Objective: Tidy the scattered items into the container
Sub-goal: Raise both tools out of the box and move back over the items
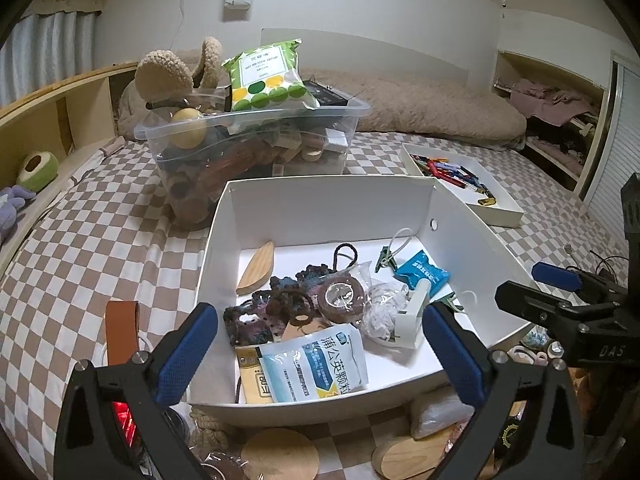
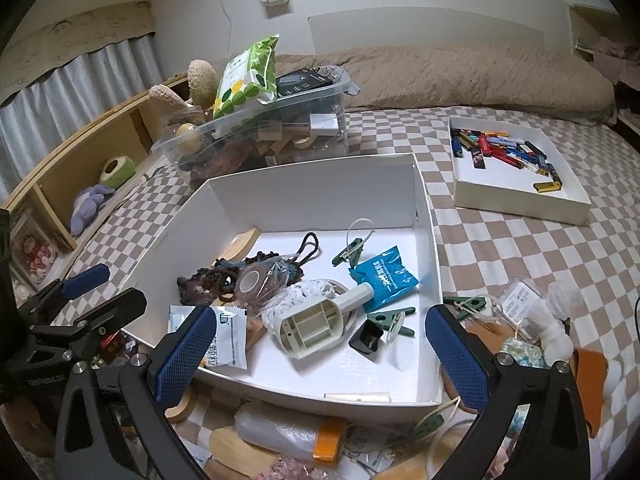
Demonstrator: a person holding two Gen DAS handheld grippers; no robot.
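Filling white box [image 2: 424, 216]: sachets, plug, clips inside; wooden pieces [image 2: 236, 450] outside on bed. Left claw [image 1: 320, 354], right claw [image 2: 320, 354] released, empty.

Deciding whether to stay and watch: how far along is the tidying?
Partly done: the white cardboard box already holds a blue sachet and a cream plastic handle piece. Nothing in hand; left tongs and right tongs are open. Left outside: green clothespin, clear plastic case.

Box [image 1: 320, 208] centred on bed [image 1: 100, 248]. Tub [image 1: 256, 140] at eleven o'clock behind it; tray [image 1: 500, 212] at two o'clock. Sachet [image 1: 316, 364] inside box, at six.
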